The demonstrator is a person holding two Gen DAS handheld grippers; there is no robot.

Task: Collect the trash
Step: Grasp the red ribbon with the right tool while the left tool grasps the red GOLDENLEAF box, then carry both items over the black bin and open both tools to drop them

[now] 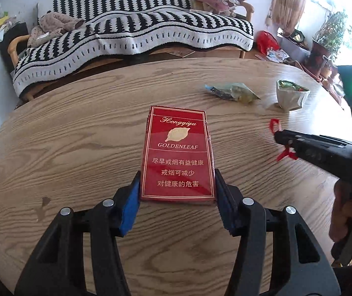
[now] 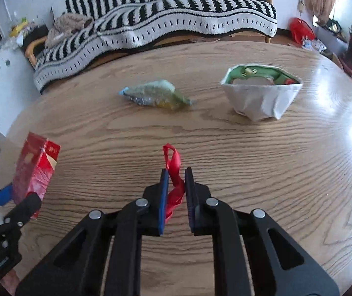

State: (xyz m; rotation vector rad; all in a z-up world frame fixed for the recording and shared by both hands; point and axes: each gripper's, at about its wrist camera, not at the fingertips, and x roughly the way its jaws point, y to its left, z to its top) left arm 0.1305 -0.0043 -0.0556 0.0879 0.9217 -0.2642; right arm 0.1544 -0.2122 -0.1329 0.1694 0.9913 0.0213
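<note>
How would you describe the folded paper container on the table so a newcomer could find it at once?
Start at the round wooden table in front of the striped sofa. On its far right side stands the paper container, to the right of a crumpled greenish wrapper. It is the only upright, open-topped thing there: white creased outside, green printed inside, with scraps in it.

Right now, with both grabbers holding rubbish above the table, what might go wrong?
The red ribbon is thin and slick; it could slide out of the right gripper. The left gripper pinches only the cigarette pack's bottom end, so it might tip or slip. The folded paper bin looks light and could topple when things drop in.
</note>
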